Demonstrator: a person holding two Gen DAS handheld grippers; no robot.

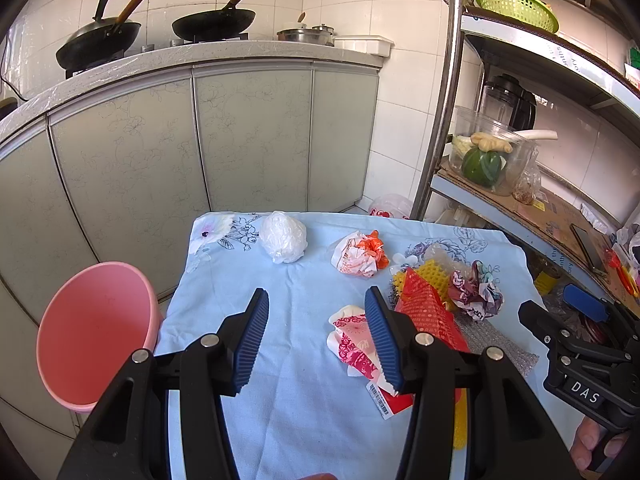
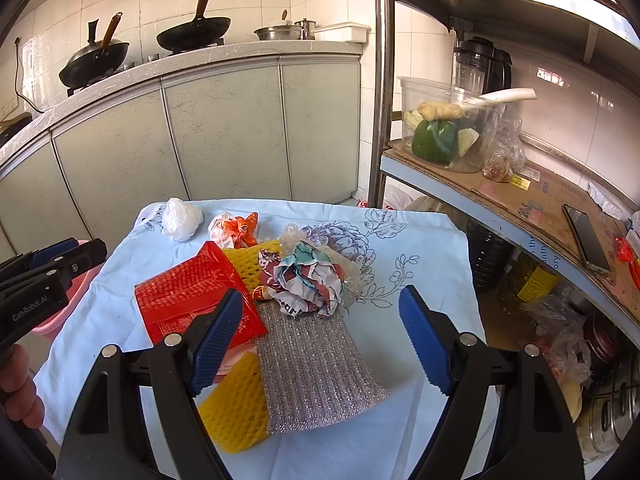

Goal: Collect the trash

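Observation:
Trash lies on a light blue cloth [image 1: 288, 400]. A white plastic ball [image 1: 283, 237], an orange-and-white wrapper [image 1: 360, 255], a pink-and-white wrapper [image 1: 352, 342], a red mesh packet [image 2: 192, 292], yellow foam netting [image 2: 236, 408], a silver sheet [image 2: 316, 368] and a crumpled printed paper [image 2: 308, 280] are there. My left gripper [image 1: 318, 336] is open and empty above the cloth, its right finger beside the pink-and-white wrapper. My right gripper [image 2: 320, 344] is open and empty above the silver sheet. A pink bin [image 1: 92, 332] stands left of the table.
Kitchen cabinets [image 1: 180, 152] with two woks stand behind. A metal shelf rack [image 2: 500, 200] at the right holds a clear tub of vegetables, a blender, cardboard and a phone. Bags and bottles sit under the rack.

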